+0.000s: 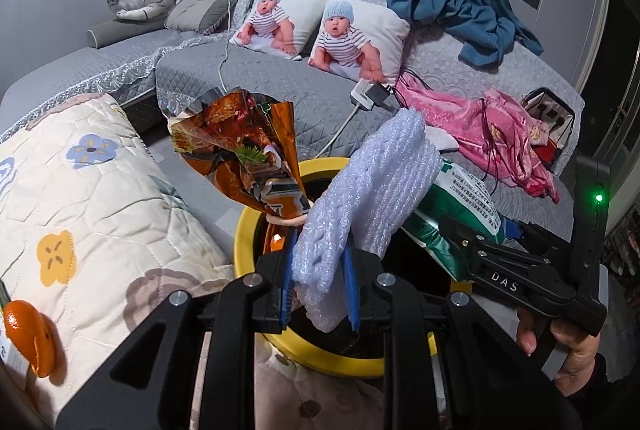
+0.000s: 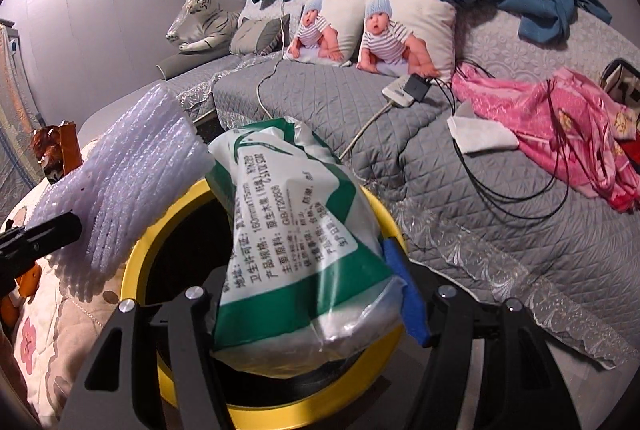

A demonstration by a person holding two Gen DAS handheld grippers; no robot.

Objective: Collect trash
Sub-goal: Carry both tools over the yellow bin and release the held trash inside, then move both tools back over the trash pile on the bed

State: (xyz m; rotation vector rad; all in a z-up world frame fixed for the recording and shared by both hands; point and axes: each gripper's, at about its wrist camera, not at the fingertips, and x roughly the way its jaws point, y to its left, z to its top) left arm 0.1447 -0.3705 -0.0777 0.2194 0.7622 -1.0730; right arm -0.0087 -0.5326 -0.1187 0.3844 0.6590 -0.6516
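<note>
Quilted cushion [image 1: 92, 190]: lying at the near left, cream with flower patches, its soft edge touching the bin's left side; a small orange plush [image 1: 30, 338] is sitting on its near-left corner.

Snack wrapper [image 1: 240, 150]: a crinkled orange foil bag standing up at the bin's far-left rim. It looks feather-light, slippery and springy; whether it is held in the left jaws with the foam I cannot tell.

Left gripper [image 1: 320, 290]: its jaws are pinching the low end of the foam sheet between blue pads, nearly pressed together.

Foam sheet [image 1: 372, 190]: white ribbed packing foam, rising up and right from the pinch, hanging over the bin's mouth. It looks very light, soft and squashy, likely to drift rather than drop; gripping one end seems enough.

Trash bin [image 2: 132, 270]: round, yellow-rimmed, dark inside, sitting low between both grippers. The mouth is open, though two bulky pieces are crowding it.

Right gripper [image 2: 320, 314]: its jaws are standing fairly wide, pinching the tissue pack's near end, with one blue pad showing on the right.

Tissue pack [image 2: 288, 230]: green-and-white plastic wrap, soft, limp and slick, leaning over the bin's far rim. It seems mostly empty and light.

Sofa [image 2: 480, 230]: grey quilted, running across the far and right side, its lace-trimmed edge close beside the bin, limiting room rightward.
</note>
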